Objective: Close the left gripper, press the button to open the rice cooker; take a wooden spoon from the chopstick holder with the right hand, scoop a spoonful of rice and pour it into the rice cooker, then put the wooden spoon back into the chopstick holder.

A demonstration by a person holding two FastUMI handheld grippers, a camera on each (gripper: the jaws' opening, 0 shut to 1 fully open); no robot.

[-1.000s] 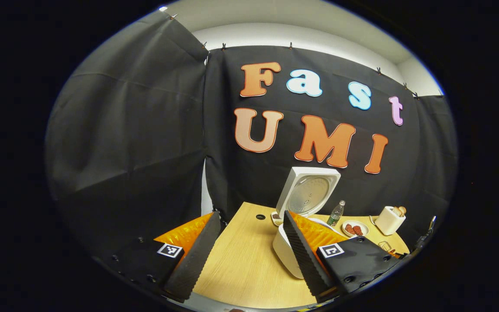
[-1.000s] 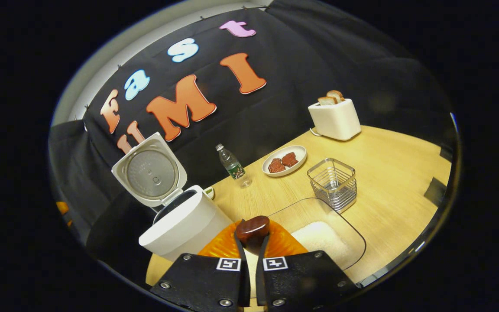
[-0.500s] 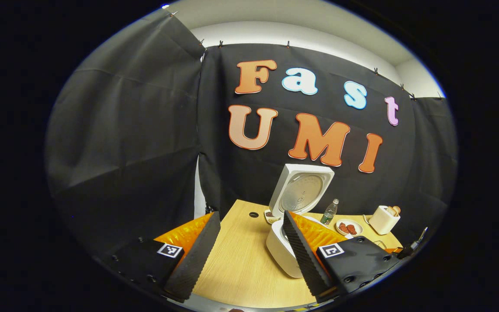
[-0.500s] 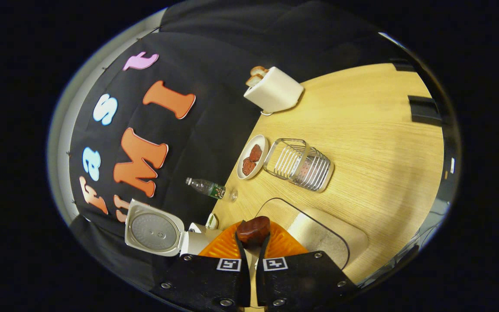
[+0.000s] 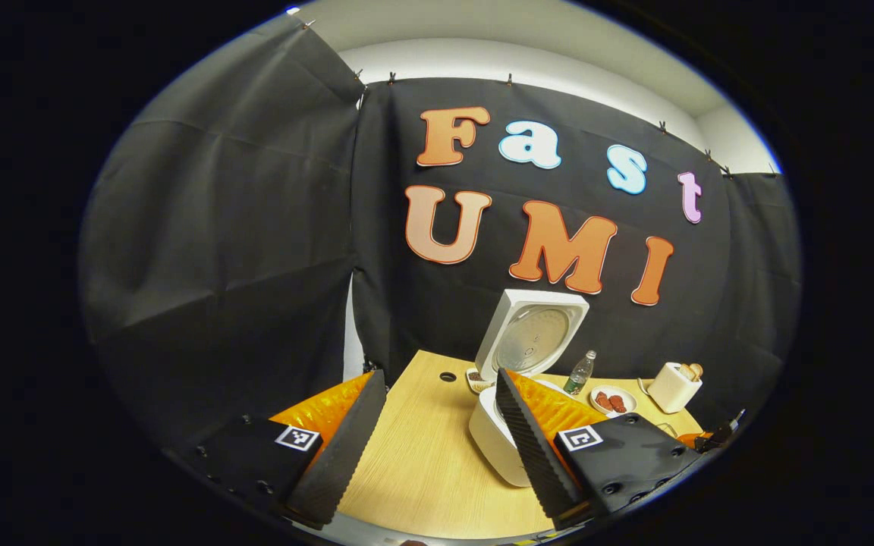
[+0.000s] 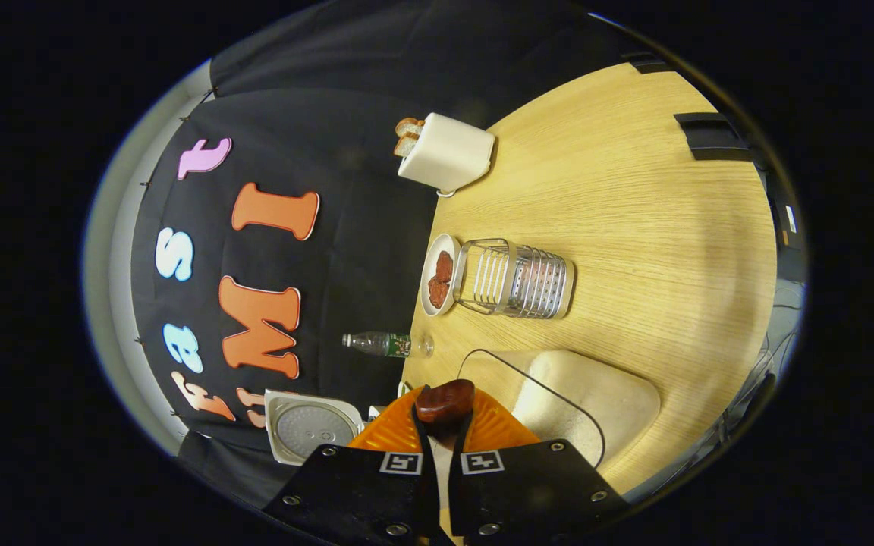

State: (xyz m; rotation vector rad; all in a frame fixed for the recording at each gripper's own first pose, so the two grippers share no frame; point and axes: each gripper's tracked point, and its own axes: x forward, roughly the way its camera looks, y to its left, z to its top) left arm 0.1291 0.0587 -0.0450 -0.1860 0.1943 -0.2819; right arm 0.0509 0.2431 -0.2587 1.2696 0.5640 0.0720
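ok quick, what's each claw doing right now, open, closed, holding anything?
Left claw: open, holding nothing, above the table.
Right claw: shut on the wooden spoon.

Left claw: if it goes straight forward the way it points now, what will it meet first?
Probably the open rice cooker, beside the left claw's right finger; the bare table lies between. Depth is unclear.
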